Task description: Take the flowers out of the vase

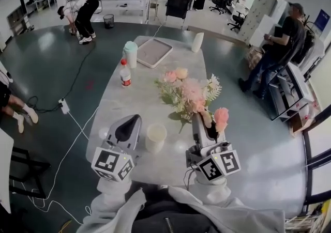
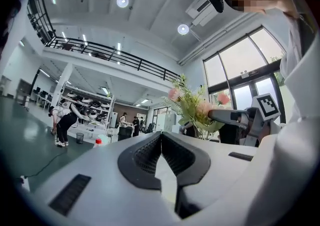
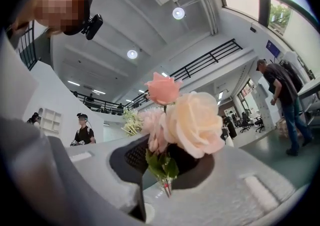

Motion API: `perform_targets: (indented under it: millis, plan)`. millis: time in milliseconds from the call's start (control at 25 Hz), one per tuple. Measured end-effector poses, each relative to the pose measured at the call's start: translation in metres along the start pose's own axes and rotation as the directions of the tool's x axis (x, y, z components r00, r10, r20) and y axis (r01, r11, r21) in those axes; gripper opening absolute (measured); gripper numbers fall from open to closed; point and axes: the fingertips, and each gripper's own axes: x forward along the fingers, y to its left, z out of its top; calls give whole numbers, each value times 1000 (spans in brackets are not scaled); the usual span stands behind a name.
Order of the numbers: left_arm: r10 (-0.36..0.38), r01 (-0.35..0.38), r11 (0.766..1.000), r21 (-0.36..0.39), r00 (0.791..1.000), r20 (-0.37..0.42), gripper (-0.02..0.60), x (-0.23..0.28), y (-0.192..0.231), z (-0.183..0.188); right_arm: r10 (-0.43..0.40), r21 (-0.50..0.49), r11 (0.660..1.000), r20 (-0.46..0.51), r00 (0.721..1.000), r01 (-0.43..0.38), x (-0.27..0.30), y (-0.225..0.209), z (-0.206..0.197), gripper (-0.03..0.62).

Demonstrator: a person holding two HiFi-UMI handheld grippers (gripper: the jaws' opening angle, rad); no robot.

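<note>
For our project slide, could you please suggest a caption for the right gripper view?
Right gripper shut on the stems of a small bunch of cream and pink artificial flowers.

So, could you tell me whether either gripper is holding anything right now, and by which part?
The right gripper pinches a few roses by their stems, below the leaves; the left gripper holds nothing.

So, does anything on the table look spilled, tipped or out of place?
Nothing is spilled or tipped: the bottle and the cup stand upright. Only the roses stand out, pinched in the right gripper, next to the bunch on the table.
</note>
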Motion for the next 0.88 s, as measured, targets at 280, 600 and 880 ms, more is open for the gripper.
perform_targets:
  millis: [280,600,880]
  plan:
    - [58,-61,997,-48,996,-70,3,-20,15,-38,-82,27,996,-86,993,84,-12,-21,-53,86]
    - [77,-88,993,-79,987,-141,3,-29,21,-70,-124,64,988,-208,970,140,-23,-39,-105,86]
    - [89,-113,987,-112,976,-200,3,-38,24,-100,-151,80,980,-282,948,180,-36,-49,-134,87]
